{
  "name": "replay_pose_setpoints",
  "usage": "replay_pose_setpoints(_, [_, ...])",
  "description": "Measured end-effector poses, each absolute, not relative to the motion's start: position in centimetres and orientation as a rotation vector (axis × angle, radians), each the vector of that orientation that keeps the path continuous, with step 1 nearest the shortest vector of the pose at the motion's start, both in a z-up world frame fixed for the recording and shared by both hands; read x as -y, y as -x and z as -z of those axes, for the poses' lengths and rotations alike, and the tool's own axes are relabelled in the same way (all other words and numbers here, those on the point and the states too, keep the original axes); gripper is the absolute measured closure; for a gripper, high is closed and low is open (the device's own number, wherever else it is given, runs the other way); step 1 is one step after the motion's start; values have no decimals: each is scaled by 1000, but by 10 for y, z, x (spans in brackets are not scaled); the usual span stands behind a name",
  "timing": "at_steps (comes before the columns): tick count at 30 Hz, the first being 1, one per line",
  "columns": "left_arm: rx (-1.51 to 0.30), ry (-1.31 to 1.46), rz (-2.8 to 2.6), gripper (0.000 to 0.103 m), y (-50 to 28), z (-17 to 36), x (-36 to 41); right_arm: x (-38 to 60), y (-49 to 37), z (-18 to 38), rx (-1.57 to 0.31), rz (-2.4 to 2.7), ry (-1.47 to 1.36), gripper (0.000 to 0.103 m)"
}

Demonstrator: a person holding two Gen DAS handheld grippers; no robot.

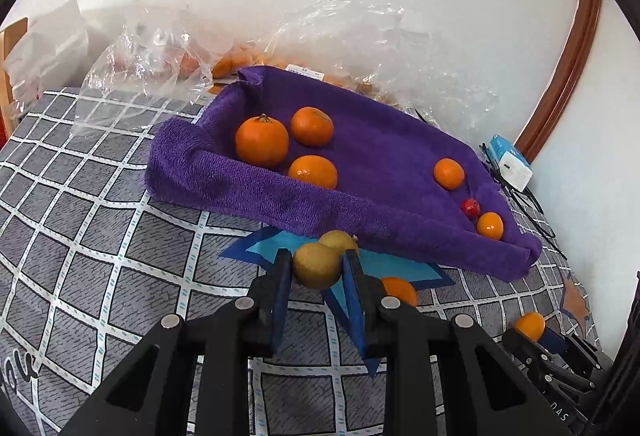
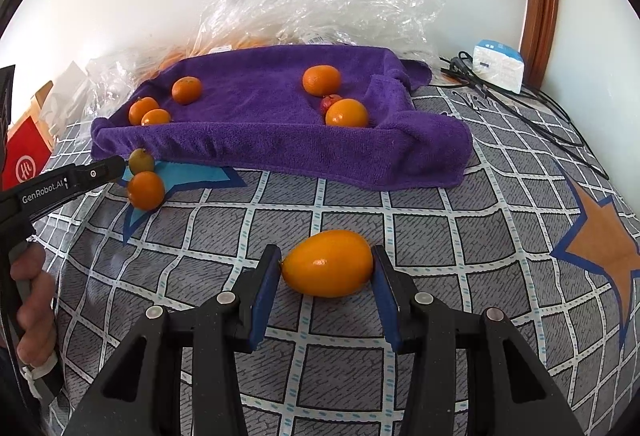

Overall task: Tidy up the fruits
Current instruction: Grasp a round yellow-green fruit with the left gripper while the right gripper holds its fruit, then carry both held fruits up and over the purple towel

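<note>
Six fruits lie in the towel tray [image 2: 280, 144]; left hand-held gripper [image 1: 316, 268] grasps a greenish fruit [image 1: 316, 266], right hand-held gripper [image 2: 326, 268] grasps an orange one [image 2: 327, 263], two wait outside.

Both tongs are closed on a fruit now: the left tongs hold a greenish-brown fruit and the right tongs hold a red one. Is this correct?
Not quite. The fruit in the right tongs is orange, not red: the right wrist view shows an oval orange fruit between them. The left tongs do hold the greenish-brown fruit.
</note>
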State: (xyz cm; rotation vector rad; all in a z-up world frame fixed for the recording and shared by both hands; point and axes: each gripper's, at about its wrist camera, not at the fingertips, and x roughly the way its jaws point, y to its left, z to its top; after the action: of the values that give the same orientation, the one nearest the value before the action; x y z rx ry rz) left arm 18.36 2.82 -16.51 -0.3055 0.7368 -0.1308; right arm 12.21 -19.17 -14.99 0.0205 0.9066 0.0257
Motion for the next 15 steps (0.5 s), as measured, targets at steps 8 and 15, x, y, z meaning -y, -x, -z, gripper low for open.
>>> replay_pose_setpoints(8, [-666, 312, 116, 79, -177, 156, -31, 196, -120, 148, -891, -25, -44, 58])
replay_pose_setpoints(15, [-633, 326, 86, 79, -172, 151, -38, 205, -121, 146, -892, -9, -86, 58])
